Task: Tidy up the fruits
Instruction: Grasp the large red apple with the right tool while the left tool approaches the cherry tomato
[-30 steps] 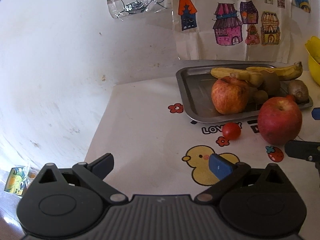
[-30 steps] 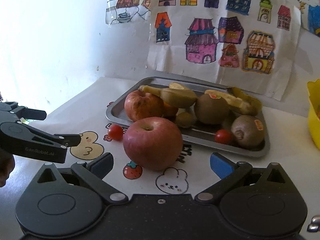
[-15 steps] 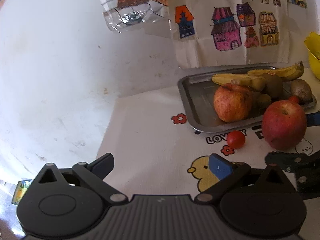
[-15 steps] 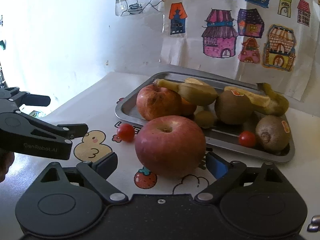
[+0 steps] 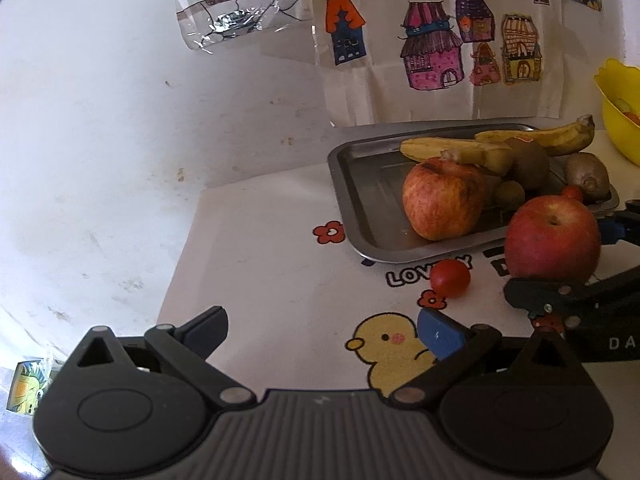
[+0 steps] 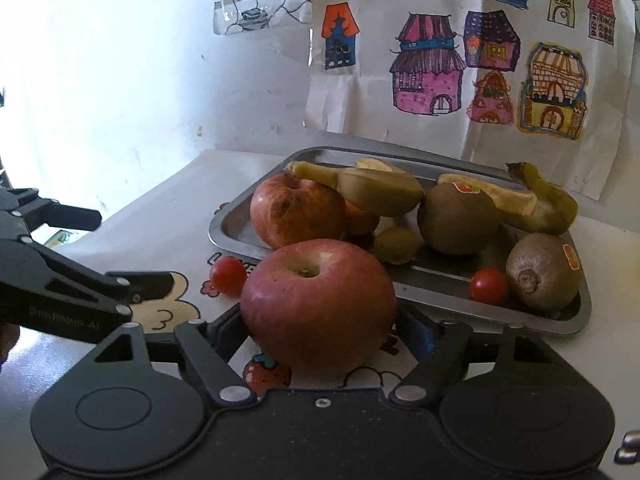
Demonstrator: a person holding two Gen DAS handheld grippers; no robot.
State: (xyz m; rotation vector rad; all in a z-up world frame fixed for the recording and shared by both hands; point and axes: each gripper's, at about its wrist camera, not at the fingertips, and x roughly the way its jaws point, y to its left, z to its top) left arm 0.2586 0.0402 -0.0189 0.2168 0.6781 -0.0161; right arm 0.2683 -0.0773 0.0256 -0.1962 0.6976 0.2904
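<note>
A large red apple (image 6: 316, 300) (image 5: 552, 236) rests on the cartoon-print table cover just in front of a metal tray (image 6: 224, 232) (image 5: 348, 184). My right gripper (image 6: 320, 332) (image 5: 572, 260) is shut on this apple, one finger against each side. The tray holds a second apple (image 6: 296, 216), bananas (image 6: 360, 188), kiwis (image 6: 456, 220) and a cherry tomato (image 6: 488, 286). Another cherry tomato (image 6: 228, 274) (image 5: 450, 278) lies on the cover left of the held apple. My left gripper (image 5: 320, 332) (image 6: 124, 248) hovers open and empty to the left.
A yellow bowl (image 5: 620, 112) stands at the far right behind the tray. A white wall with drawings of houses (image 6: 428, 72) rises right behind the tray. The table's left edge (image 5: 180, 240) runs close to my left gripper.
My right gripper has moved forward around the red apple and its fingers have come in onto its sides. The left gripper shifted slightly and stays open.
</note>
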